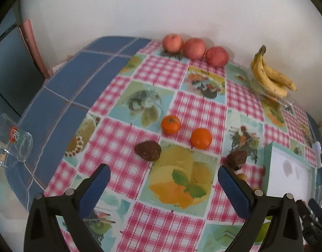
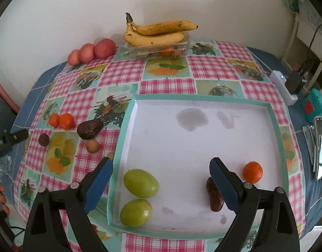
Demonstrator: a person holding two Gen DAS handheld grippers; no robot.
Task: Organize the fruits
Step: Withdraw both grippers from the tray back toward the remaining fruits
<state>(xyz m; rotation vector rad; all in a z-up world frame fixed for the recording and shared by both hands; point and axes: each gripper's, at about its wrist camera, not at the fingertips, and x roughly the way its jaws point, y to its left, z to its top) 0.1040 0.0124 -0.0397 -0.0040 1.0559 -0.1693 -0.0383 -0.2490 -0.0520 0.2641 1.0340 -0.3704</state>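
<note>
My left gripper [image 1: 163,173] is open above the checked tablecloth, nothing between its fingers. Ahead of it lie a dark brown avocado [image 1: 147,150], two tangerines [image 1: 170,124] [image 1: 201,138] and a second dark avocado [image 1: 236,159] by the right finger. Three red apples [image 1: 194,48] line the wall. My right gripper [image 2: 161,167] is open over the white tray [image 2: 203,99] with a teal rim. In the tray lie two green fruits [image 2: 141,183] [image 2: 136,212], a tangerine [image 2: 252,172] and a dark brown oblong fruit [image 2: 213,197] partly behind the right finger.
Bananas [image 2: 158,31] rest on a clear container [image 2: 161,50] at the wall. A small tan round fruit [image 2: 92,146] lies left of the tray. A drinking glass [image 1: 15,140] stands at the table's left edge. A white charger [image 2: 284,86], a teal box [image 2: 314,107] and metal utensils [image 2: 318,147] lie right of the tray.
</note>
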